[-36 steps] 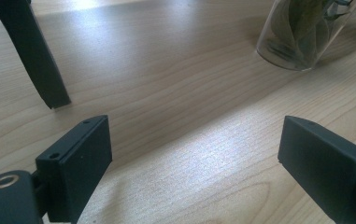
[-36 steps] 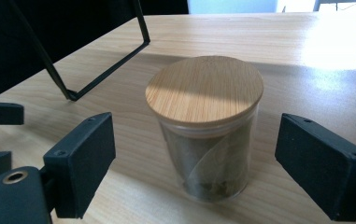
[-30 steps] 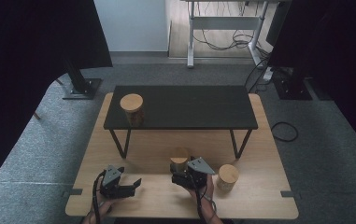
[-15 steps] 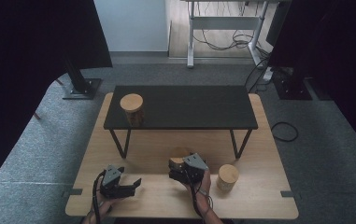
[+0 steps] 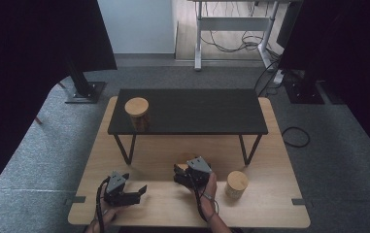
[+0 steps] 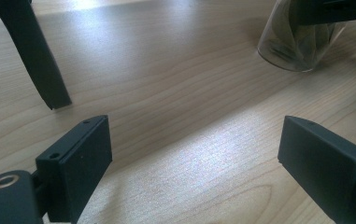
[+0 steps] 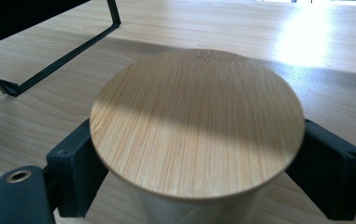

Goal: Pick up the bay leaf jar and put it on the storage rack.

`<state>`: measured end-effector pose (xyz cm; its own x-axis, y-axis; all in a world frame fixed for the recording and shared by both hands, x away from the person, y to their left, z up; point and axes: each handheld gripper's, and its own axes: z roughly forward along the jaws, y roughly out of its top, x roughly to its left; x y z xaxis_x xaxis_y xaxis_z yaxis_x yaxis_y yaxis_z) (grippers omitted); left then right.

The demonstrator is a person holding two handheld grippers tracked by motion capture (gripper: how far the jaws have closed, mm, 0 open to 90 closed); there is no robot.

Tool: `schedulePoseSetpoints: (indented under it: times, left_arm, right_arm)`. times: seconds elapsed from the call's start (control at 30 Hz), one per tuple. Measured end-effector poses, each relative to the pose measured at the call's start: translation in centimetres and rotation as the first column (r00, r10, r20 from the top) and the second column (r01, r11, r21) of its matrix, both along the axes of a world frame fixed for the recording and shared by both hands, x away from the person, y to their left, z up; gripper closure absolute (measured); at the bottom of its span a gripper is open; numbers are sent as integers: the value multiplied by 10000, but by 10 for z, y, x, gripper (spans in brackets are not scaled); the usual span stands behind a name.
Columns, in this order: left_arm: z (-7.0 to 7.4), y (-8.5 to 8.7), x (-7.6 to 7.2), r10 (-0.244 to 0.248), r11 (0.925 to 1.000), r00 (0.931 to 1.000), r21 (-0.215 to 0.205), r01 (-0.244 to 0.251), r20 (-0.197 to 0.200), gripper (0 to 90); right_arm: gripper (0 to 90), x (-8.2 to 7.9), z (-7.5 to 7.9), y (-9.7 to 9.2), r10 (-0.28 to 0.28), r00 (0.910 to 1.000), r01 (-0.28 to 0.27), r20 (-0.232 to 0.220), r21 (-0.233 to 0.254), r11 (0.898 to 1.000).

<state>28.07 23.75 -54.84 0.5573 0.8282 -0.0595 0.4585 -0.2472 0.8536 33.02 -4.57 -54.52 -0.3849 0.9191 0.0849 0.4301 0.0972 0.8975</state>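
The right gripper sits near the middle of the desk's front half, with a jar between its fingers. In the right gripper view the jar's round bamboo lid spreads over both pads, which stand at the sides of the glass body just under it; the fingers have just been closing on the jar, and whether the pads already press on the glass I cannot tell (the lid hides the contact). The jar stands upright on the desk, in front of the black shelf.

The left gripper rests near the front left corner, its fingers wide apart with bare wood between them.

A second jar stands just to the right of the right hand, toward the front right; a third stands on the left end of the shelf.
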Motion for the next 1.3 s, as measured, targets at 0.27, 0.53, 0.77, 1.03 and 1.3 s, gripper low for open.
schedulePoseSetpoints:
  times: [0.27,0.53,0.77,1.03,1.3]
  left_arm:
    - [0,0,0,-3,10000,10000,-5,3,-17,92]
    - [0,0,0,-9,10000,10000,5,9,-25,93]
    - [0,0,1,-37,10000,10000,36,37,-45,93]
    - [0,0,0,-25,10000,10000,9,25,-20,93]
    - [0,0,1,-3,10000,10000,19,3,-32,93]
  right_arm:
    - [228,3,-4,1,-74,10000,75,-47,123,9999]
    - [236,3,-4,1,105,9999,-105,9,15,9999]
    - [239,3,-3,-1,393,9992,-393,-6,-47,9992]
    - [241,-4,7,1,454,9983,-445,362,-248,9987]
    - [241,-14,20,-4,624,9950,-600,781,-330,9977]
